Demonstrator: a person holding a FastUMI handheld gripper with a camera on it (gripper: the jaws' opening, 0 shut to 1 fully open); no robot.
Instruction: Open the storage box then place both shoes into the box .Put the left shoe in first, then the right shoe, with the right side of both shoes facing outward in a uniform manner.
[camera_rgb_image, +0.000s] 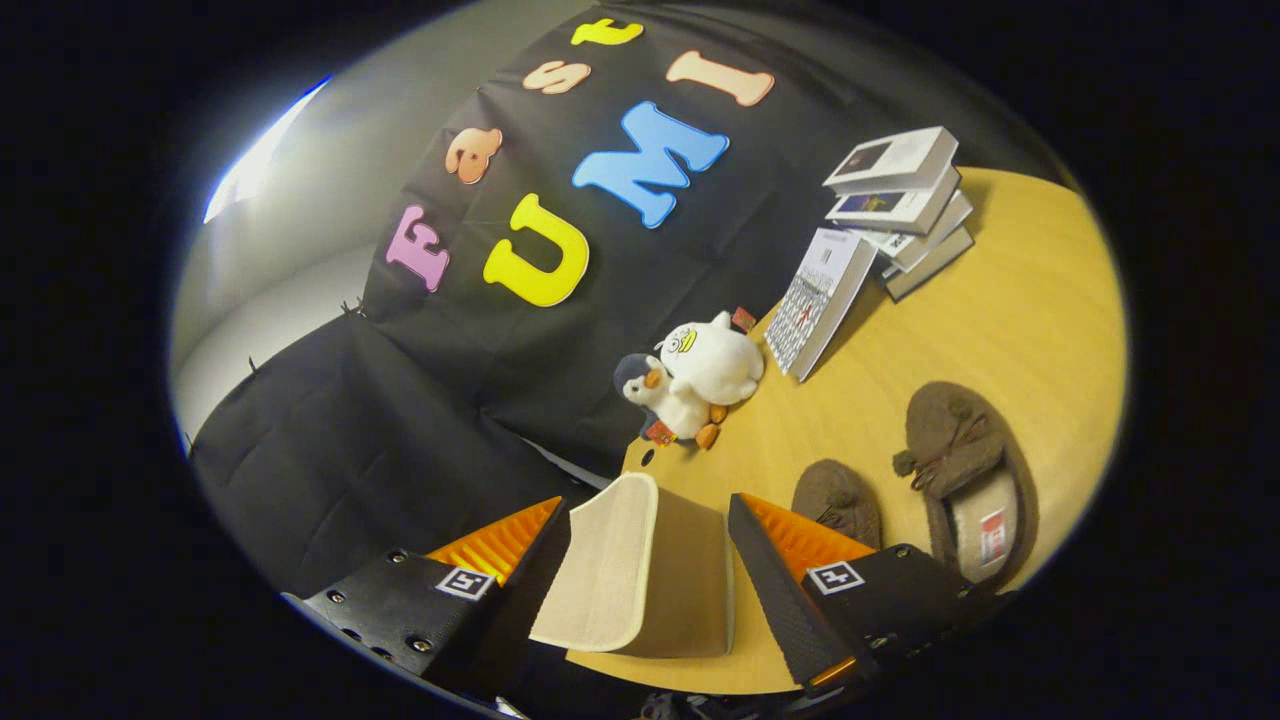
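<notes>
Storage box (640, 570) between the fingers of the hand-held gripper (650, 570), at the near edge of the desk (1000, 330); beige lid flap raised and tilted, brown side showing beside it. Jaws spread wide, one finger either side of the flap, neither visibly pressing on it (contact with the left finger possible, cannot tell). Interior hidden behind the flap; contents cannot be judged, nothing seen sticking out.

Both brown shoes on the desk beyond the right finger: nearer shoe (838, 500) just ahead of that finger, partly hidden; farther shoe (968, 480) beside it, lining and label visible. Neither in the box.

Risks, as judgement:
- flap dropping shut if released before fully folded back, since it stands only partway up;
- box sliding off the near desk edge under a push;
- left/right mix-up (which shoe is which not clear from here), spoiling order and facing.

Farther off: plush toys (695, 380) by the wall, stacked books (900, 205) with one leaning.
</notes>
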